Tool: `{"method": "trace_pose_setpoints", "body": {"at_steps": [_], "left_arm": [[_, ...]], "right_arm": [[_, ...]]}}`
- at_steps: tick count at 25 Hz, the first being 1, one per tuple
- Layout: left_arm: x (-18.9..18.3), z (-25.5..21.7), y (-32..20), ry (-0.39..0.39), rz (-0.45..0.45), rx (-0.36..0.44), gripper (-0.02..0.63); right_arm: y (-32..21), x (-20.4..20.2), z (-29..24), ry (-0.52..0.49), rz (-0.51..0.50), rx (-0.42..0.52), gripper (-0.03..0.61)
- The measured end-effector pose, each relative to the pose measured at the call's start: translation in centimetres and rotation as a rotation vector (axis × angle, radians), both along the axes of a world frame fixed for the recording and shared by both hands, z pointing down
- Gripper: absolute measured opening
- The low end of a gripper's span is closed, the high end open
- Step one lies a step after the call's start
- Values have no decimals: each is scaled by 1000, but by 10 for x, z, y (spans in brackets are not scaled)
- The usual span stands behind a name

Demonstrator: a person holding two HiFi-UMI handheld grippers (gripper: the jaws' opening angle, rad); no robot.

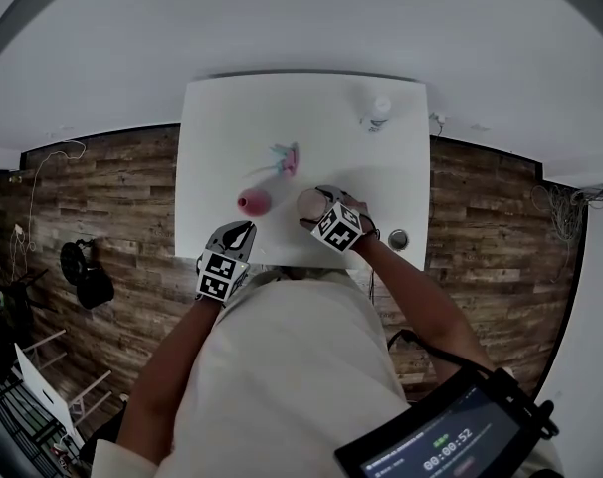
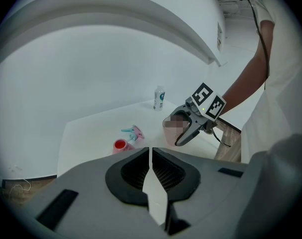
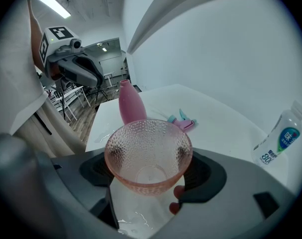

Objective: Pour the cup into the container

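Cup [image 3: 148, 156] is sitting upright, seemingly empty, clamped between fingers of the right gripper [image 3: 150, 180] near the container [image 3: 130, 106]; pouring is looking done, with only the set-down remaining. The left gripper [image 2: 151, 156] is hanging empty, fingers together.

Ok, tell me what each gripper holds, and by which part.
Right gripper clamps the cup by opposite sides of its lower wall. Left gripper is shut, empty.
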State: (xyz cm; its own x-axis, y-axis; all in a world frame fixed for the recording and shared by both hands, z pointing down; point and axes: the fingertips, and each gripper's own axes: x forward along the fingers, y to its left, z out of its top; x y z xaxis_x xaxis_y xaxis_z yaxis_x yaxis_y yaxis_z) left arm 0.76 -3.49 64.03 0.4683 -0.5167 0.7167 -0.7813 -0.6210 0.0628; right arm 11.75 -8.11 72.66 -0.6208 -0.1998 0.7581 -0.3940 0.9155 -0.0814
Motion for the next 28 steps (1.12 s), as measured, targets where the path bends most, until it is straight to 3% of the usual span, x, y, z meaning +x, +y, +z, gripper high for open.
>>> {"method": "trace_pose_setpoints", "body": {"at_steps": [28], "left_arm": [[11,5,18,-32,57,-20,12]], "right_arm": [[-6,1,17,-27,-9,52,377]]}}
